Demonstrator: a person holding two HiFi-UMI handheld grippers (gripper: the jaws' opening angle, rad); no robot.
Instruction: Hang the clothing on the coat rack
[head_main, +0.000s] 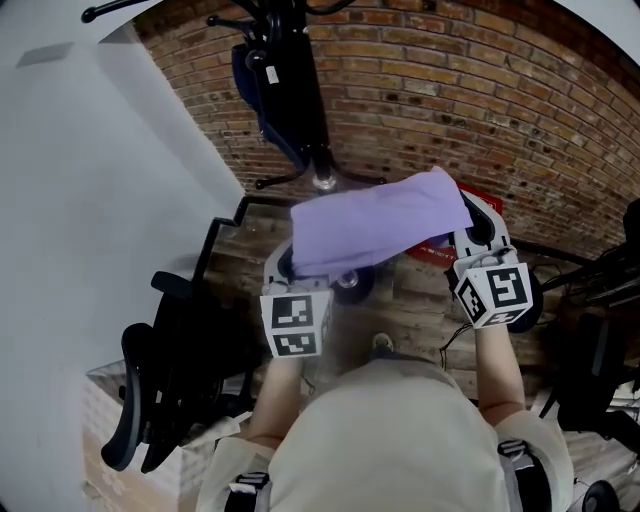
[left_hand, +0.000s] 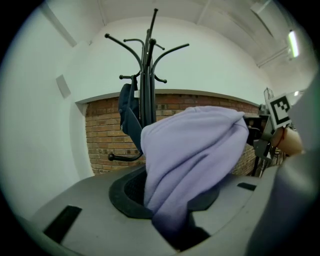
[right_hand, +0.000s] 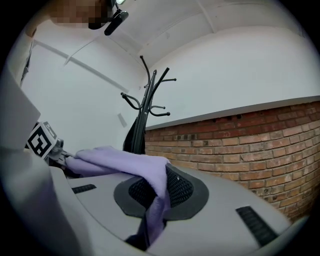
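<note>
Both clamped on purple garment: L tool, R tool | jaw tips hidden under it

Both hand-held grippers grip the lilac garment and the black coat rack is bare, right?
Not bare: the left gripper view shows a navy garment hanging on the black metal coat rack. The left hand-held gripper and right hand-held gripper do grip the soft lilac garment.

Red brick wall below white plaster, black office chair (at left)
</note>
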